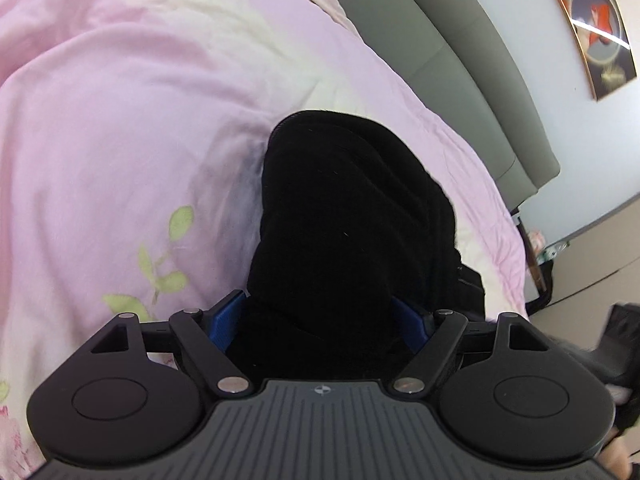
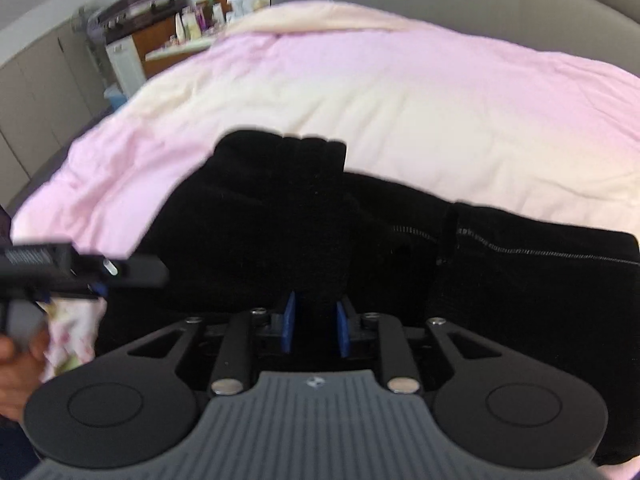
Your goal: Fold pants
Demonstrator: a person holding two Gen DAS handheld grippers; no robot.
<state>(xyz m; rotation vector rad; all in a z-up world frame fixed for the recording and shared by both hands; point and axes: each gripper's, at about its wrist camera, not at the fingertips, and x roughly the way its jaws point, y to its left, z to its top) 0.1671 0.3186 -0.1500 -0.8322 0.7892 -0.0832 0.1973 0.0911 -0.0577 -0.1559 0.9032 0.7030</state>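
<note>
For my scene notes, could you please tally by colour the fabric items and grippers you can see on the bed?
Black pants: 1
Pink-and-cream quilt: 1
Black grippers with blue pads: 2, the left gripper and the right gripper, each clamped on the pants
Total: 4

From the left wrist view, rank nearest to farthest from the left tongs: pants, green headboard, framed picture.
1. Black pants, between the left tongs, centre.
2. Green headboard, beyond the pink quilt, upper right.
3. Framed picture, on the wall, far upper right.
</note>
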